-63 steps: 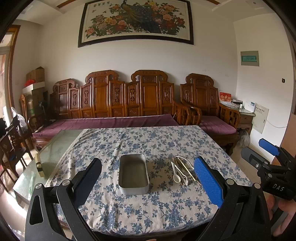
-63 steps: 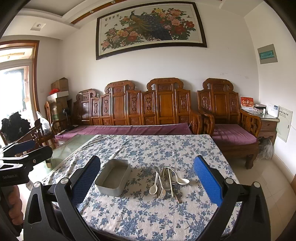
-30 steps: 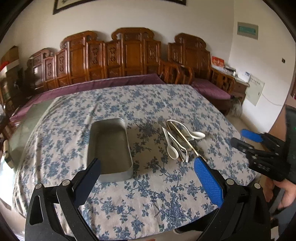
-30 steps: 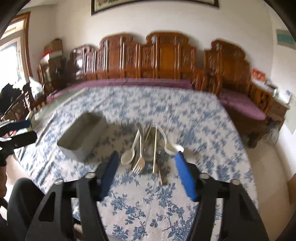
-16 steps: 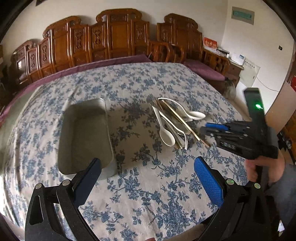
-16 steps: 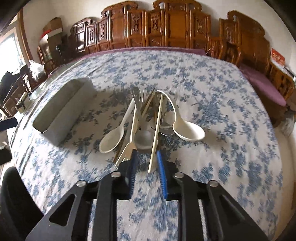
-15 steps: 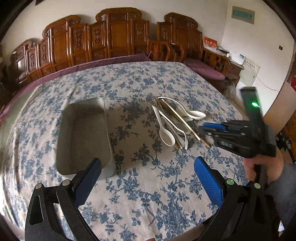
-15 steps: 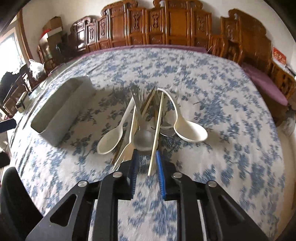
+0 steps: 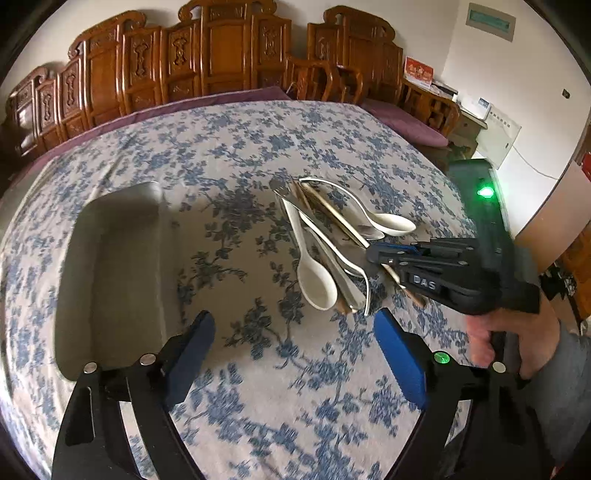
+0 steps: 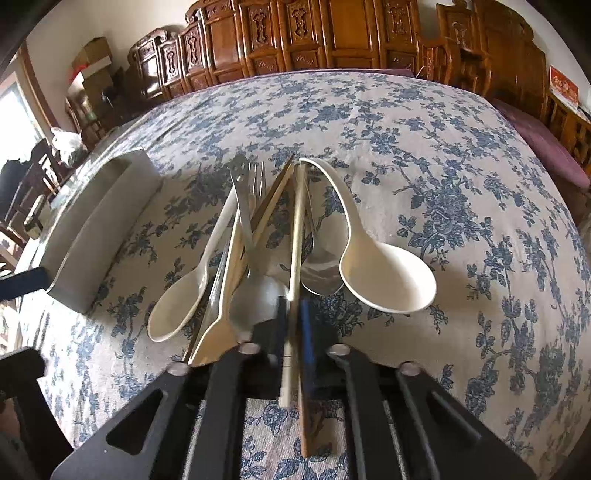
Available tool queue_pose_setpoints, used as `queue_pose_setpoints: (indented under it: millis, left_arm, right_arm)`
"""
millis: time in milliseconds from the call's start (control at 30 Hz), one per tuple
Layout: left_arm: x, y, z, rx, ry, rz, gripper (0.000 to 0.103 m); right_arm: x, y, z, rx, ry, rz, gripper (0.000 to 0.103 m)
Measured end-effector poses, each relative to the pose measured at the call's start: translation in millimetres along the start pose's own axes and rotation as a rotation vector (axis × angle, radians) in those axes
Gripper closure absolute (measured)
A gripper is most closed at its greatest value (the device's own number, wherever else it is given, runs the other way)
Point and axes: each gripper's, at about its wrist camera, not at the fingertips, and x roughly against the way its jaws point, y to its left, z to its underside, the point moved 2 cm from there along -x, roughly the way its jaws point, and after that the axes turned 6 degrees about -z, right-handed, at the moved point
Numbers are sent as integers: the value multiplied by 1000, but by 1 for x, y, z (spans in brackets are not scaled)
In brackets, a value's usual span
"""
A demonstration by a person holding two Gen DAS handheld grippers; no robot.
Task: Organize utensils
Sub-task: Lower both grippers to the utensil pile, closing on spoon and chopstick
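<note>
R gripper [image 10: 291,325] has dropped onto the utensil pile [image 10: 280,243] w/ jaws now clamped on a cream chopstick [image 10: 298,229], which runs straight ahead betw. the pads. L gripper [image 9: 291,354] is lower too, jaws wide but closing, nothing betw. them; metal tin [image 9: 110,266] sits ahead-left of it. First pick looks secured; lift & move to tin prob. next.

Blue-flowered white tablecloth [image 9: 240,147] covers the whole table. Behind it, a long carved dark-wood bench [image 9: 207,55] with a purple seat cushion [image 9: 406,122]; grey panel [image 9: 489,21] high on white wall at right. Stacked cardboard boxes [image 10: 92,59] in the far left corner, by a bright window.
</note>
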Motion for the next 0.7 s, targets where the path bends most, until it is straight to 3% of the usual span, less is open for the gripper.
queue_pose_setpoints:
  millis: [133,400,700]
  left_arm:
    - [-14,-9,-9,-12,9,-9,21]
    - [-60,-16,-31,-10,80,-8,44]
    - [-106,-15,-53,10,155,-24,69]
  right_arm:
    - [11,-2,2,-5,-34,-18,97]
    - [28,-10,2,-21,-96,-12,97]
    - [28,-11,1,-10,-106,-3,97]
